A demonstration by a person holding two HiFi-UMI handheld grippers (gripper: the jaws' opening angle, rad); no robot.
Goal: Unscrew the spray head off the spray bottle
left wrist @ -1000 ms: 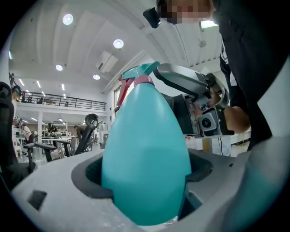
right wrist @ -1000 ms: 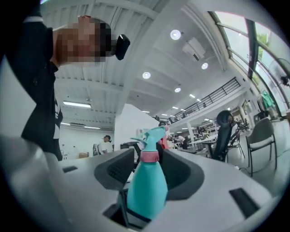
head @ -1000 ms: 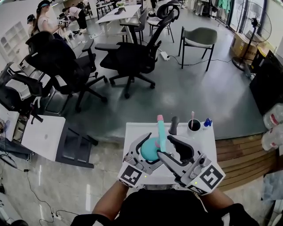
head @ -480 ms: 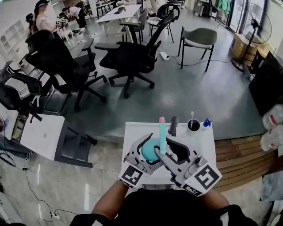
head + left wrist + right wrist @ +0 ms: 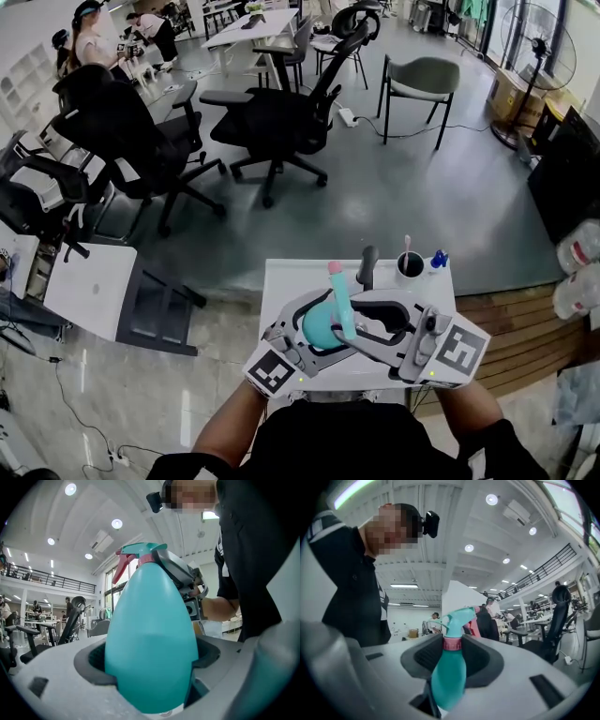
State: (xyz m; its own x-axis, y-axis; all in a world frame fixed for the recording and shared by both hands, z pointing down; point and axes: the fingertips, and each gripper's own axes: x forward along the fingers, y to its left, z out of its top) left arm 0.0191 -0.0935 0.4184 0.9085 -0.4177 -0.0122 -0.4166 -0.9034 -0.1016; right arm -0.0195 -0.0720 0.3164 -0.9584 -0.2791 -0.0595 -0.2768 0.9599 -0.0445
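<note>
A teal spray bottle (image 5: 317, 328) is held above the white table (image 5: 281, 277), its teal spray head (image 5: 341, 298) with a pink nozzle pointing away from me. My left gripper (image 5: 311, 323) is shut on the bottle's fat body (image 5: 152, 644). My right gripper (image 5: 350, 319) comes in from the right. Its jaws are closing, and the pink collar (image 5: 452, 643) under the spray head (image 5: 457, 617) sits between them. Both pads touch the collar. The pink trigger (image 5: 121, 566) shows in the left gripper view.
At the table's far edge stand a black cup (image 5: 411, 266) with a stick in it, a small blue object (image 5: 440, 260) and a dark handle (image 5: 367, 265). Black office chairs (image 5: 272, 122) and a green chair (image 5: 422, 80) stand on the floor beyond.
My right gripper has rolled flatter and drawn its jaws in round the spray head's collar. The bottle has tipped slightly to the left. The left gripper keeps its hold.
</note>
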